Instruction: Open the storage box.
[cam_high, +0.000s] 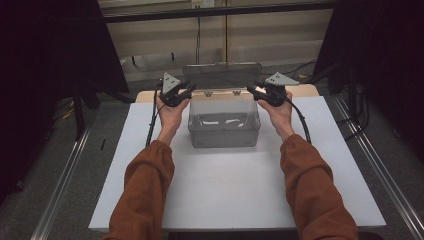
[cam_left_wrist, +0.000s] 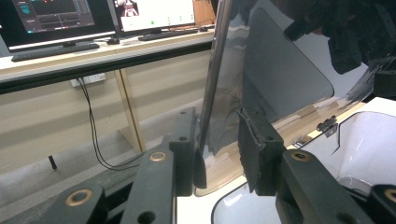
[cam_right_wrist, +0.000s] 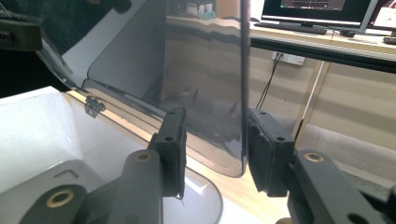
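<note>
Container (cam_high: 224, 125): clear plastic box, set on the white table (cam_high: 235, 200) toward its far edge, centred between the person's two hands. Lid (cam_high: 222, 75): smoky transparent panel, hinged along the container's far rim, standing upright and open. Left gripper (cam_high: 186, 93): at the container's far-left corner, jaws straddling the lid's left edge; one pad (cam_left_wrist: 187, 154) lies against the panel, the other stands a little off it, so not yet pinching. Right gripper (cam_high: 252, 92): at the container's far-right corner, jaws spread either side of the lid's right edge, gaps visible at both pads. Monitors (cam_left_wrist: 102, 16): on a desk beyond the container.
</note>
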